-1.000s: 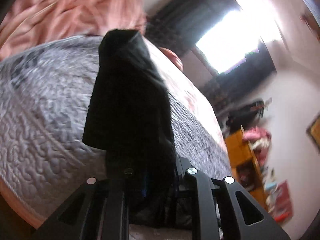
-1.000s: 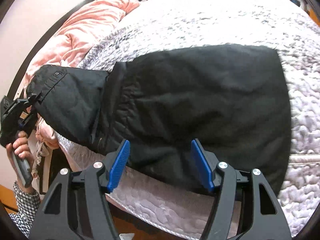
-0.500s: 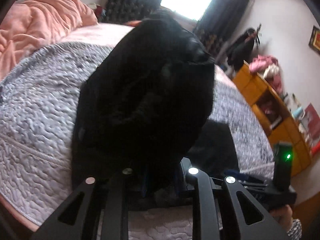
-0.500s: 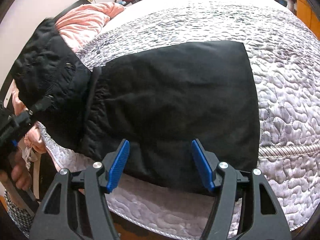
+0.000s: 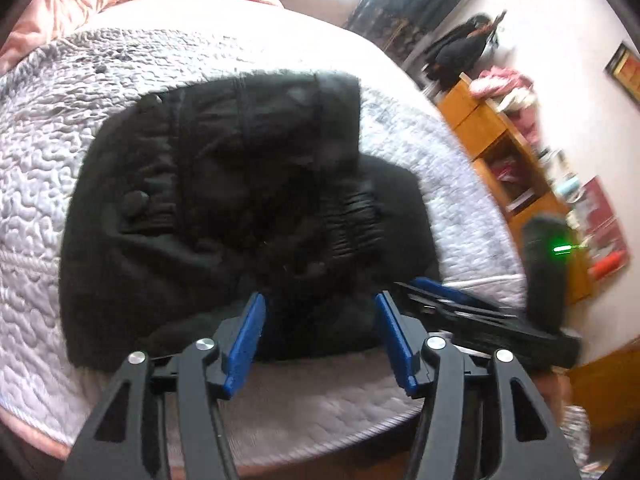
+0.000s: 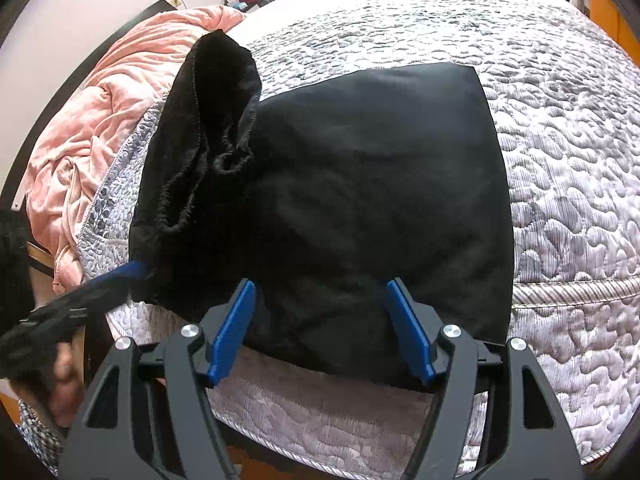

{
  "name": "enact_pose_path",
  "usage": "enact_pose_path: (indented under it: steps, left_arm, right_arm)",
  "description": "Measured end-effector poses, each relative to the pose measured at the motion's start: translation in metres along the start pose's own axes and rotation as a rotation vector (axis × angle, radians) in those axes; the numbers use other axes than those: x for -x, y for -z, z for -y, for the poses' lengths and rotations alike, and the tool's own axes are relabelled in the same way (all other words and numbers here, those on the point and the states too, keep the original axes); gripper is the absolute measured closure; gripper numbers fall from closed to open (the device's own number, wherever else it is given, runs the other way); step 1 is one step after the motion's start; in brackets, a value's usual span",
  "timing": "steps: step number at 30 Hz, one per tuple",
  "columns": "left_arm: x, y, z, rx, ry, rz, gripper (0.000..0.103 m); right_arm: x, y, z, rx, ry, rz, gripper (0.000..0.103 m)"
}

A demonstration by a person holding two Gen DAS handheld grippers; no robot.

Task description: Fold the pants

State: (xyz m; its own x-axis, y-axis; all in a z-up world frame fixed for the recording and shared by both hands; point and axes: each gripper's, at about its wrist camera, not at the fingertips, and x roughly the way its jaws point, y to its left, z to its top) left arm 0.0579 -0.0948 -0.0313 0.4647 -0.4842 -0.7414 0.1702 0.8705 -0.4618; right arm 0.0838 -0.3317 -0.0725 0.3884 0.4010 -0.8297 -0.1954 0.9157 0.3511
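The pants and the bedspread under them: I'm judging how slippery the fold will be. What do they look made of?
The pants look like matte black woven fabric, perhaps cotton or a blend: no sheen, soft creases, a gathered waistband. The bedspread looks like quilted grey fabric with a slight satin sheen, stitched in raised squiggles.

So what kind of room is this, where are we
Most likely a bedroom: black pants lie on a bed with a grey quilted bedspread, a pink comforter is bunched alongside, and a cluttered wooden shelf stands by the wall.
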Motion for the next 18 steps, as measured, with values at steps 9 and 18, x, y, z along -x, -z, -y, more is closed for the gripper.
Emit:
enact_pose_path:
  steps: [9,18]
  left_arm:
    - [0.010,-0.017,-0.077,0.119,-0.356,0.039,0.019]
    - [-0.022,0.002,-0.111,0.205,-0.360,0.028,0.003]
  right_arm:
    - [-0.008,-0.001,-0.010,0.026,0.073,-0.029,0.031]
    - [0.012,-0.022,-0.039,0.049,0.071,0.009,0.016]
